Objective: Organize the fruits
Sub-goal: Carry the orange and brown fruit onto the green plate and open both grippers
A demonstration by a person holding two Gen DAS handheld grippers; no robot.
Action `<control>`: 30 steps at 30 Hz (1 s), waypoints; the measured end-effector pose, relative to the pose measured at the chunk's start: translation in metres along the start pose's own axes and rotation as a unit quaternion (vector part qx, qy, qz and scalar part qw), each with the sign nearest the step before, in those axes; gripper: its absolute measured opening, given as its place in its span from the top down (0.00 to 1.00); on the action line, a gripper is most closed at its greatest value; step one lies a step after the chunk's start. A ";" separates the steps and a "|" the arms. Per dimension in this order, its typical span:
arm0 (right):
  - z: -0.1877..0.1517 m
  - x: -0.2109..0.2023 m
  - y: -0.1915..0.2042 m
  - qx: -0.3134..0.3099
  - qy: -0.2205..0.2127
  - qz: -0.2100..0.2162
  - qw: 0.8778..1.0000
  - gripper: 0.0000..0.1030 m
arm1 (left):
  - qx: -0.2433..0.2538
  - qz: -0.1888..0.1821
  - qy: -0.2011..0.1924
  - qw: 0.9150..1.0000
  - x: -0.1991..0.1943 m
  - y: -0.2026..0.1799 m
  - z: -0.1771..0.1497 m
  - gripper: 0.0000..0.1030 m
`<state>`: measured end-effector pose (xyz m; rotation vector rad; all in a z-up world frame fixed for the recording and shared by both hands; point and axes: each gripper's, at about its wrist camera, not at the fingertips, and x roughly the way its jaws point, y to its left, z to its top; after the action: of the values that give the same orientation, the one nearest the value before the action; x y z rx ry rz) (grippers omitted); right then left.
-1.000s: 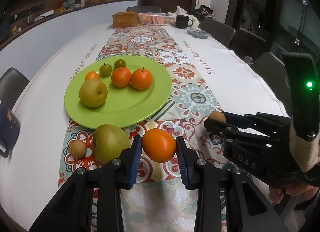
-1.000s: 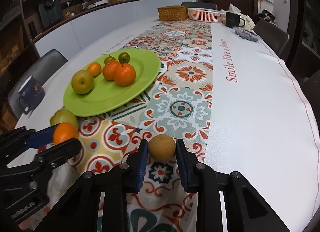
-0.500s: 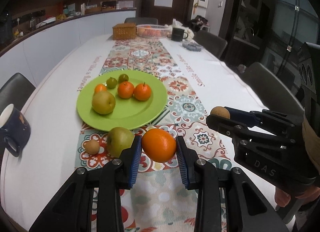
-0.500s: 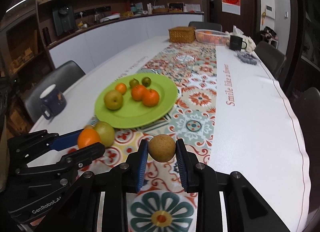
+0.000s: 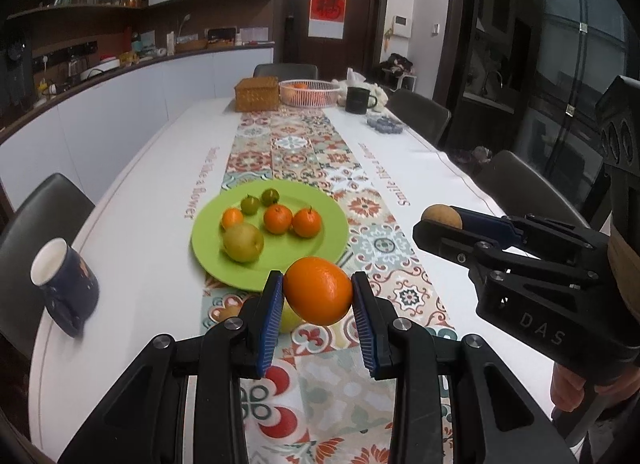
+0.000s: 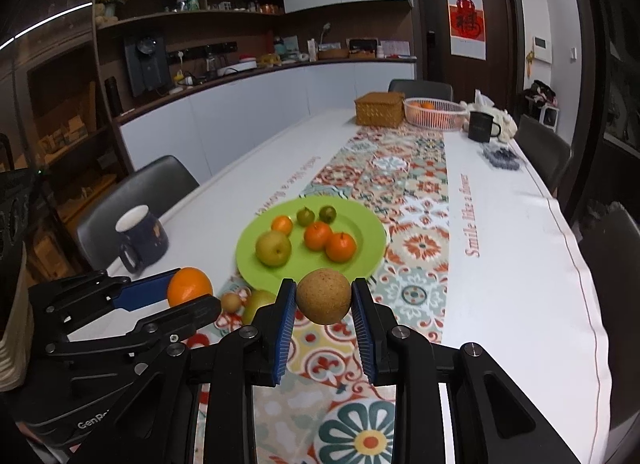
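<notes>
1. The left gripper (image 5: 318,298) pinches an orange (image 5: 319,290) between its blue pads, held in the air above the near end of the patterned table runner (image 5: 296,147).
2. The right gripper (image 6: 323,304) is clamped on a round brown fruit (image 6: 323,296), also off the table, to the right of the left gripper.
3. Under the held orange, a green-yellow pear (image 6: 260,301) and a small brown fruit (image 6: 231,301) lie on the runner near the table's near edge, just short of the plate.
4. The green plate (image 5: 320,199) sits partly on the runner, carrying a yellow pear (image 5: 243,242), three small oranges (image 5: 307,222) and two green fruits (image 5: 250,203).
5. A dark blue mug (image 5: 66,284) stands by the table's left edge.
6. At the far end stand a wicker box (image 5: 257,93), a pink basket (image 5: 308,92) with oranges and a black mug (image 5: 358,99).
</notes>
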<state>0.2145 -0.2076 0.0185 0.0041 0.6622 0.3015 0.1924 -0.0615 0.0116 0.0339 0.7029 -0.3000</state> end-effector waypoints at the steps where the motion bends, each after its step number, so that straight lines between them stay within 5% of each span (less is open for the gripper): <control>1: 0.004 0.000 0.002 0.000 -0.003 0.001 1.000 0.72 | 0.001 0.001 -0.001 1.000 -0.001 0.002 0.002 0.67; 15: 0.057 0.038 0.010 -0.016 -0.011 0.001 1.000 0.72 | 0.018 0.005 -0.016 1.000 0.015 0.034 0.049 0.67; 30: 0.074 0.130 -0.009 -0.020 0.032 -0.003 0.999 0.72 | 0.007 -0.009 0.028 1.000 0.103 0.067 0.066 0.67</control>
<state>0.3587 -0.1735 -0.0023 -0.0459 0.7189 0.3099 0.3278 -0.0329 -0.0085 0.0497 0.7560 -0.3214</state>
